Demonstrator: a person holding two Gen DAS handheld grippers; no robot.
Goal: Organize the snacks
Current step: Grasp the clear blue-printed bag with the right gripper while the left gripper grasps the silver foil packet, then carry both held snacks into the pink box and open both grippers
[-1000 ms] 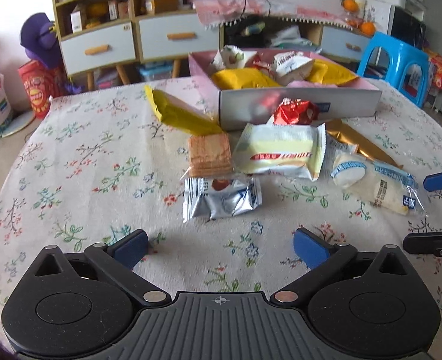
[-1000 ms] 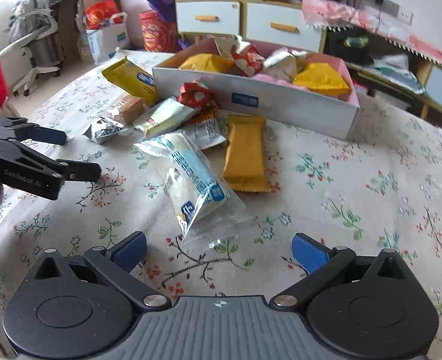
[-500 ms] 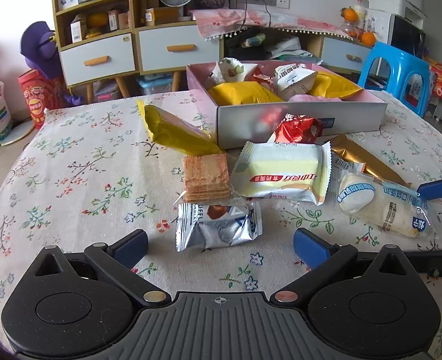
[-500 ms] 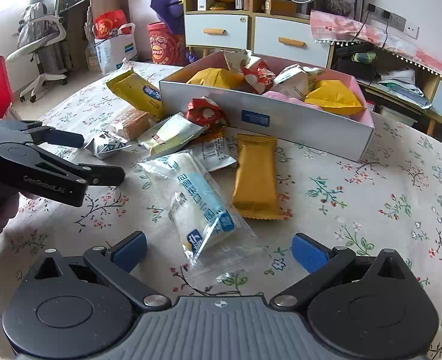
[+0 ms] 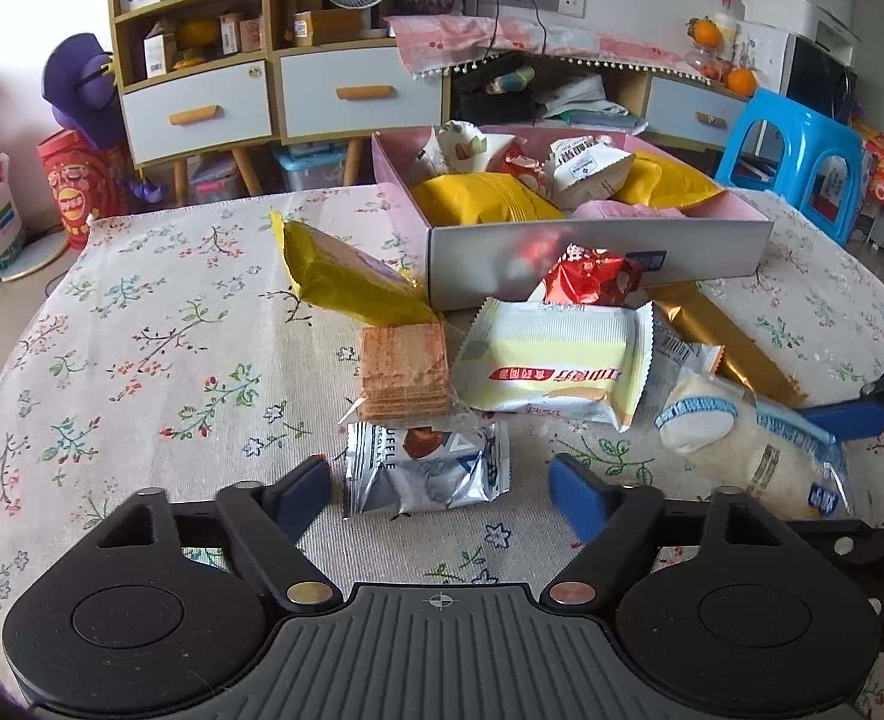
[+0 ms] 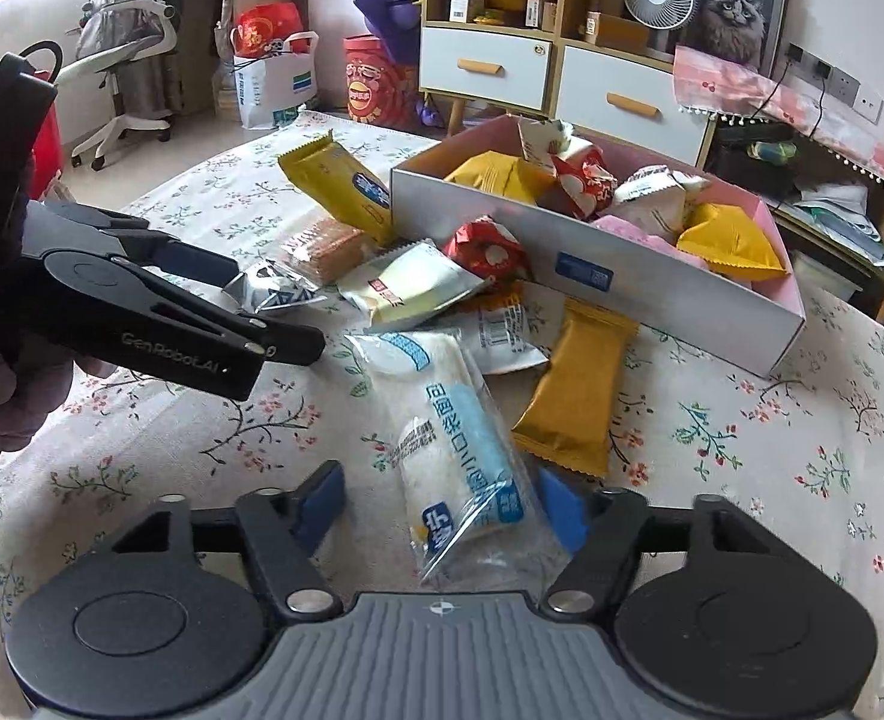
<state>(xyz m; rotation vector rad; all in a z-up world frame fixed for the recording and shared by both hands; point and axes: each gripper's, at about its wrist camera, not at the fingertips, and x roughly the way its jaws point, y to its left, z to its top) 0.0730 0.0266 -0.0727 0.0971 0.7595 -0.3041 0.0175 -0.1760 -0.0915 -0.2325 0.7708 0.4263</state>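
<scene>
Right wrist: bread packet [image 6: 466,462] between right claw [image 6: 442,510] fingers.

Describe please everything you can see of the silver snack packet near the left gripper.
The silver snack packet is a small crinkled foil pouch with dark letters and a brown picture on its front. It lies flat on the flowered tablecloth, sealed. The clear-wrapped cracker stack overlaps its far edge. The left gripper has just been closing around it; whether its pads already press the packet is unclear.
</scene>
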